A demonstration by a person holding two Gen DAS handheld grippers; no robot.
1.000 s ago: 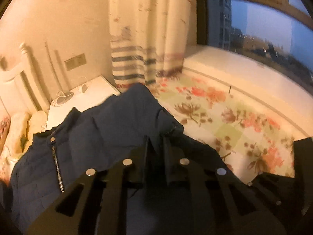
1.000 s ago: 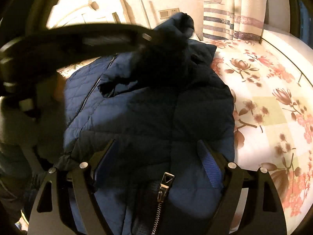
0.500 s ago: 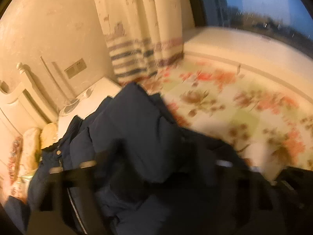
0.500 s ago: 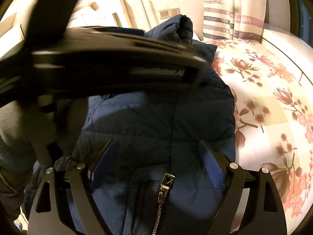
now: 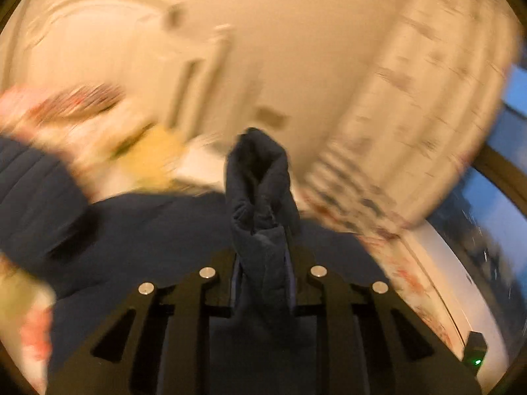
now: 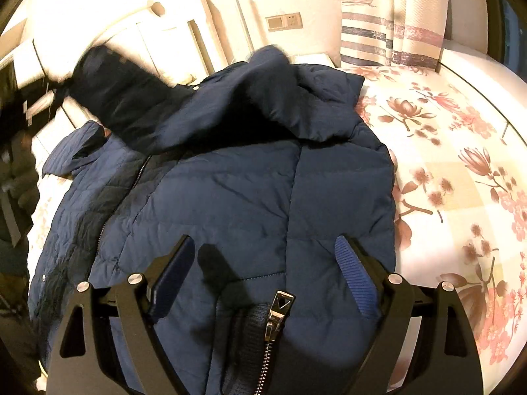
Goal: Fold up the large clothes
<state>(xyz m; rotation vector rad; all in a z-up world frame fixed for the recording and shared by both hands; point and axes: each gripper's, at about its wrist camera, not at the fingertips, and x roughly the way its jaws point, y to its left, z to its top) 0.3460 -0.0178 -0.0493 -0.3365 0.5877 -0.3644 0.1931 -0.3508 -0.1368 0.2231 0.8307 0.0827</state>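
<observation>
A navy quilted jacket (image 6: 247, 191) lies spread on the bed, front zipper pull (image 6: 278, 306) nearest the right wrist camera. My right gripper (image 6: 266, 250) hovers open over its lower hem; the blue pads stand apart on either side and do not press the fabric. In the blurred left wrist view, my left gripper (image 5: 262, 263) is closing its jaws on a bunched fold of the jacket's sleeve (image 5: 257, 171), which sticks up between the fingers. The right wrist view shows that sleeve (image 6: 108, 95) lifted and stretched toward the upper left.
A floral bedsheet (image 6: 461, 171) covers the bed to the right of the jacket. A white headboard (image 6: 115, 33), a wall socket (image 6: 283, 21) and a striped curtain (image 6: 388, 16) stand behind. A window (image 5: 500, 197) is at the right. A person's dark sleeve (image 6: 16, 177) is at the left edge.
My left gripper opened, then closed on the sleeve, rolled and swept left across the jacket, dragging the sleeve toward the headboard. The right gripper has stayed in place, open.
</observation>
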